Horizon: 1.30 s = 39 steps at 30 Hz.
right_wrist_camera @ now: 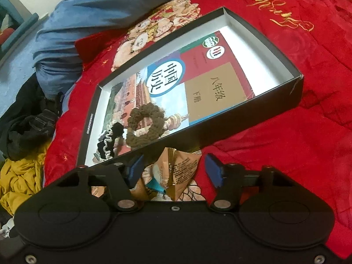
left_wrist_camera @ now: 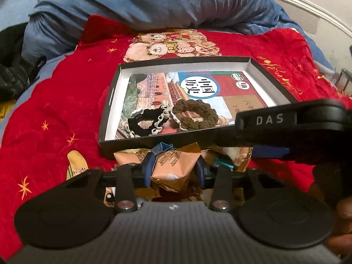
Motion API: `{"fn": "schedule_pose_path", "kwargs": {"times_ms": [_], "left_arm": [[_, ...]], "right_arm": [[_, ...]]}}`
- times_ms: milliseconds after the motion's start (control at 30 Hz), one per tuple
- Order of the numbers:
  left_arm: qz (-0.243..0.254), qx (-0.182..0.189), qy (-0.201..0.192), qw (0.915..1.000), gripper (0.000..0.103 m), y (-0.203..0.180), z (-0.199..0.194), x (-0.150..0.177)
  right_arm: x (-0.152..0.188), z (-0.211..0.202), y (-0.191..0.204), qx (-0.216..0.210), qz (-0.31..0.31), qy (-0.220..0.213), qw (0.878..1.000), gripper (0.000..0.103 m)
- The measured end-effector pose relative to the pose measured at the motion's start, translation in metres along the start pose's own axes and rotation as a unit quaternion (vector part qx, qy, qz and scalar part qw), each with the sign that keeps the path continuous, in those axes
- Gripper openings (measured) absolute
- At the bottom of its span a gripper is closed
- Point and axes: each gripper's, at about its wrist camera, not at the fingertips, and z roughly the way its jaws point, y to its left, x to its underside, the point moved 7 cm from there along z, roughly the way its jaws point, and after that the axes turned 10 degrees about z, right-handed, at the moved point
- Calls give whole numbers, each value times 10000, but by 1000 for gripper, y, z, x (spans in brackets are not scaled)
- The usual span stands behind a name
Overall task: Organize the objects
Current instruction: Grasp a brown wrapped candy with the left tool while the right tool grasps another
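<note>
Just in front of the black box (left_wrist_camera: 105, 114), the orange snack packets (left_wrist_camera: 173, 165) look light, crinkly and crush-prone, best pinched at a crimped edge: the left gripper (left_wrist_camera: 175, 171) squeezes one, the right gripper (right_wrist_camera: 173, 168) stands spread astride another.

The near wall of the black box (left_wrist_camera: 105, 110) hides the lower edge of the textbook (left_wrist_camera: 198, 92) inside it, and the right claw's black body (left_wrist_camera: 286, 121) covers the box's near right corner. Below the box, the snack packets (left_wrist_camera: 173, 165) lie half behind the claw frames; their print is too small to read. Whether pads press them, I cannot tell.
</note>
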Motion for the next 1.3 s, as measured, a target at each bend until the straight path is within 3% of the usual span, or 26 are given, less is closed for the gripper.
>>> {"fn": "schedule_pose_path", "kwargs": {"times_ms": [267, 633, 1300], "left_arm": [[-162, -96, 7, 9998, 41, 3, -6, -3], [-249, -60, -137, 9996, 41, 9, -20, -11], [-521, -33, -771, 9957, 41, 18, -47, -28]], "right_arm": [[0, 2, 0, 169, -112, -5, 9998, 41], [0, -11, 4, 369, -238, -333, 9985, 35], [1, -37, 23, -125, -438, -675, 9967, 34]]}}
